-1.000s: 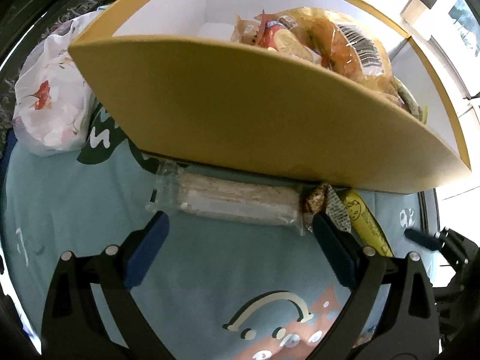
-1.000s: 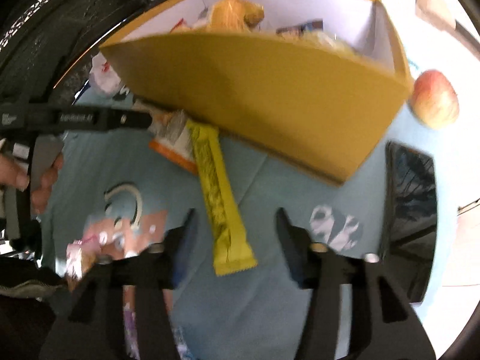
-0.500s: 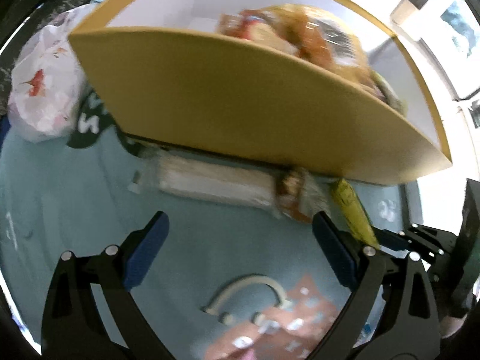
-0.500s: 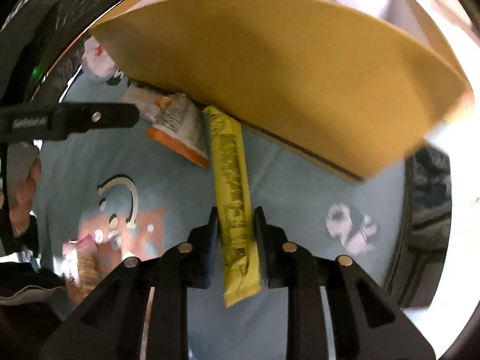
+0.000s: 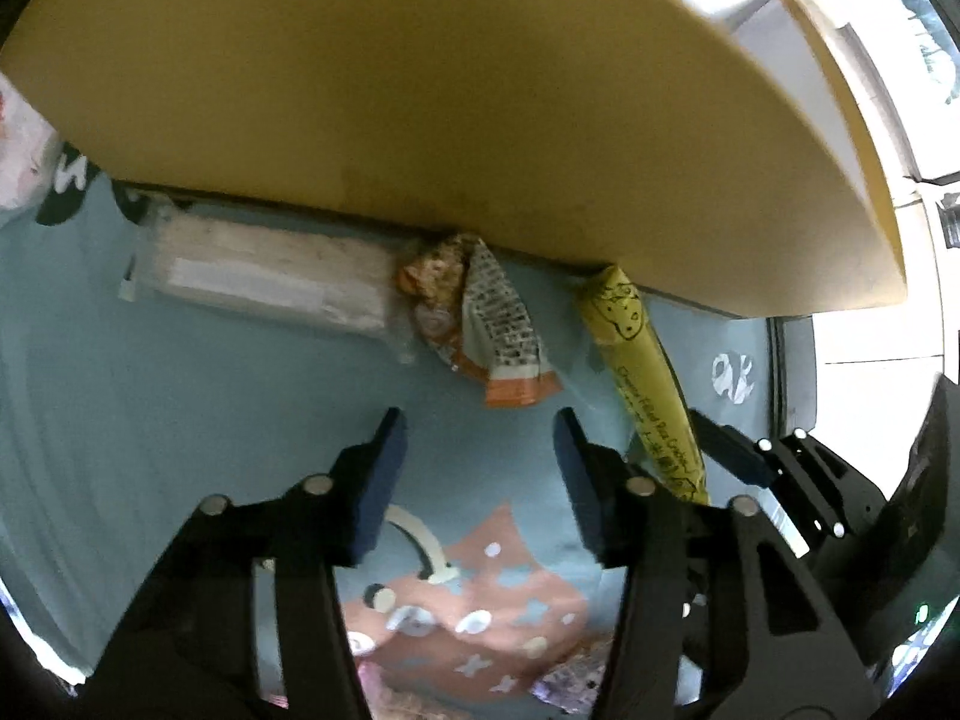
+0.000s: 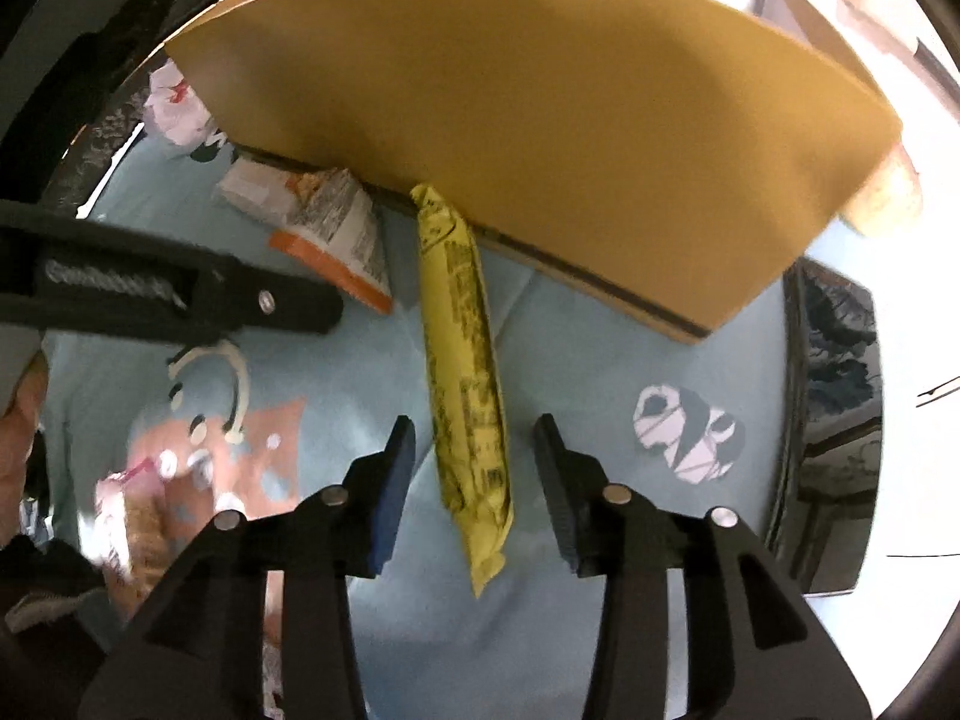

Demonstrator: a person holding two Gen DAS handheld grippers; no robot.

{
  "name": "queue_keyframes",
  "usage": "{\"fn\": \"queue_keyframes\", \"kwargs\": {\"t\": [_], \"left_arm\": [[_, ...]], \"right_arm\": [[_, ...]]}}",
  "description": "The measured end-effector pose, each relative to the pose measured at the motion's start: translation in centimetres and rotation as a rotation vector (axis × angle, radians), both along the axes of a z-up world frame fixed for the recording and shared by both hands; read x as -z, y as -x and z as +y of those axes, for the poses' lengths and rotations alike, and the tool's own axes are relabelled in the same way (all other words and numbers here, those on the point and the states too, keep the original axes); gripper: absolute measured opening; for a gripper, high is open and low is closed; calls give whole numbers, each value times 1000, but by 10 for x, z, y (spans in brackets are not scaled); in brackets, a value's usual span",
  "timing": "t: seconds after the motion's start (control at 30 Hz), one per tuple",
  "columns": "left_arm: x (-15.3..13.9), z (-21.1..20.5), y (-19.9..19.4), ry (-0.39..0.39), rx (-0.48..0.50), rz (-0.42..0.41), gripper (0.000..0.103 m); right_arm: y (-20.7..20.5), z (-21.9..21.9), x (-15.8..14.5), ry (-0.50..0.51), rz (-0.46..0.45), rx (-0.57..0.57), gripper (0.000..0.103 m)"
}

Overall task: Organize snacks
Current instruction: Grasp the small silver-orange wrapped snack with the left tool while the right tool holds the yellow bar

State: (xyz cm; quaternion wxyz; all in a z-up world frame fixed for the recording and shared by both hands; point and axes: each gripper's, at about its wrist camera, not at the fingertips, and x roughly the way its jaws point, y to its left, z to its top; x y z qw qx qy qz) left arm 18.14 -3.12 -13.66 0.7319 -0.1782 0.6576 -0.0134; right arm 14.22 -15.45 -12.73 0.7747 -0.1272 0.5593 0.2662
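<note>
A tall yellow cardboard box stands on a light blue printed cloth. Along its base lie a clear-wrapped cracker pack, an orange-and-white snack packet and a long yellow bar. My left gripper hovers just short of the orange packet's lower end; its jaws are closing with nothing between them. My right gripper straddles the yellow bar's near half; its jaws are opening and the pads stand clear of the wrapper.
A white plastic bag sits at the box's far left corner. A dark glossy slab lies right of the box, and a blurred round fruit shows behind the box's corner. Another snack packet lies near a hand.
The left gripper moved in toward the box and over to the orange packet, its jaws narrowing. The right gripper pinched the yellow bar half a second ago and has since widened around it.
</note>
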Motion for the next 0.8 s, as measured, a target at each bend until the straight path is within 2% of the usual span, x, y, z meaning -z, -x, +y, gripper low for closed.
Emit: {"fn": "queue_keyframes", "kwargs": {"t": [0.07,0.13,0.17,0.2,0.3,0.37,0.43,0.57,0.7,0.73,0.8], "left_arm": [[4,-1,-5,20,-24,11,41],[4,-1,-9,24,-37,16,40],[5,-2,-12,34,-40,18,38],[6,-2,-15,38,-51,24,37],[6,-2,-25,40,-97,28,35],[8,-3,-28,36,-100,15,23],[7,-3,-28,40,-87,1,0],[-4,2,-14,32,-28,-53,0],[-1,11,-2,78,-48,-36,0],[1,14,-1,88,-59,-32,6],[5,21,6,109,-107,-14,46]], "right_arm": [[-1,-2,1,-6,6,2,43],[-3,-5,0,-15,12,4,42],[-4,-7,0,-18,12,6,37],[-5,-9,0,-21,11,12,26],[-3,-16,0,-40,27,3,20],[0,-25,-3,-59,43,-8,20],[3,-28,-6,-79,49,-7,19],[7,-42,-14,-145,71,26,19],[11,-59,-14,-146,88,34,19],[12,-59,-13,-146,88,35,19],[13,-56,-11,-141,89,32,20]]}}
